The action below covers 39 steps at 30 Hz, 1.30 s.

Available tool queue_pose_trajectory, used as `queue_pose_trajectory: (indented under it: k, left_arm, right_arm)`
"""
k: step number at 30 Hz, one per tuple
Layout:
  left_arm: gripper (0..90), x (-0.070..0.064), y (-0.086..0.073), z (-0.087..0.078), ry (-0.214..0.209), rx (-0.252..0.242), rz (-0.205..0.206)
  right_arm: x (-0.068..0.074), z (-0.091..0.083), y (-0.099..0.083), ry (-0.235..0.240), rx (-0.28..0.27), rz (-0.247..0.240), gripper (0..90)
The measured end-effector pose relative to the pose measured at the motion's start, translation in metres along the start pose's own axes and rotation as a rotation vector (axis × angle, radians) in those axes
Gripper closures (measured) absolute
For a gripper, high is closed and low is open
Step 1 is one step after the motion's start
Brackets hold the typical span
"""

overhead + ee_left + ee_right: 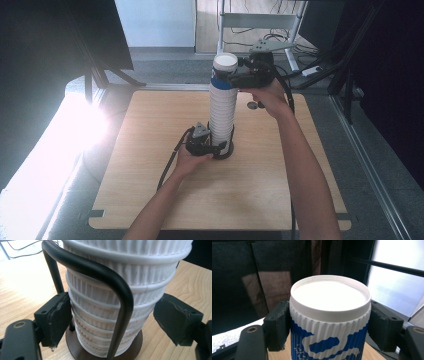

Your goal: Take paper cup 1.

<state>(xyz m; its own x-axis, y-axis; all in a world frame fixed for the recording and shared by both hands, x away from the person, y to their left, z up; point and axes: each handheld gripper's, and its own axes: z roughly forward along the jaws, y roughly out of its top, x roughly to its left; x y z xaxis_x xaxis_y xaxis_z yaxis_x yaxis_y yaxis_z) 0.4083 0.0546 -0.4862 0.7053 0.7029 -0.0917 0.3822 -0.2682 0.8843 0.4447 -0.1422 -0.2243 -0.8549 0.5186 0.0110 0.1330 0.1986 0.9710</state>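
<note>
Cups, white and ribbed, nested upside down into a tall stack [223, 112], stand upright in a black wire holder [224, 148] near the centre of the wooden table [150, 165]. Topmost cup [224, 69] carries a blue-and-white pattern, with its flat white base facing up. Right gripper [239, 71] comes in from 3 o'clock at the top of the stack; in the right gripper view the blue-patterned cup [329, 322] sits between the two black pads, both of which touch its ribbed wall just below the base rim, so the claw is closed on that cup. Left gripper [216, 146] sits low at 9 o'clock of the stack, level with the holder's round base plate. In the left gripper view the jaws stand wide on either side of the lowest cups [110, 322]; the left pad lies just against the ribs, while the right pad is clear of them. One bent rod of the holder [117, 290] runs down in front of the stack to the dark base disc. Small grey object [254, 105] lies on the table at 2 o'clock of the holder, beside the right hand; too small to identify.
</note>
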Motion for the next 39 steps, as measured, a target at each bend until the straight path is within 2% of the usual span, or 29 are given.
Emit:
queue_pose_trajectory:
  k: [4, 9, 12, 16, 19, 30, 39]
  left_arm:
    - [15.9, 0.0, 0.0, 0.0, 0.001, 0.0, 0.002]
    - [16.0, 0.0, 0.0, 0.0, 0.0, 0.0, 0.003]
    - [16.0, 0.0, 0.0, 0.0, -0.001, 0.001, -0.002]
    - [16.1, 0.0, 0.0, 0.0, -0.001, 0.0, -0.005]
    - [16.1, 0.0, 0.0, 0.0, -0.002, 0.0, -0.01]
    - [16.4, -0.001, 0.0, 0.001, 0.011, 0.005, 0.002]
    - [16.8, -0.001, -0.001, 0.001, 0.015, 0.009, 0.004]
  right_arm:
    - [0.001, -0.004, 0.003, -0.002, -0.034, 0.016, 26.7]
    - [0.002, -0.007, 0.005, -0.015, -0.054, 0.013, 26.9]
    - [0.001, -0.009, 0.007, -0.011, -0.073, 0.032, 27.0]
    - [0.001, -0.011, 0.01, -0.027, -0.075, 0.021, 27.0]
    - [0.002, -0.015, 0.015, -0.032, -0.102, 0.024, 27.1]
    - [0.008, -0.044, 0.031, -0.058, -0.179, -0.005, 27.3]
    - [0.011, -0.073, 0.033, -0.065, -0.203, -0.025, 27.5]
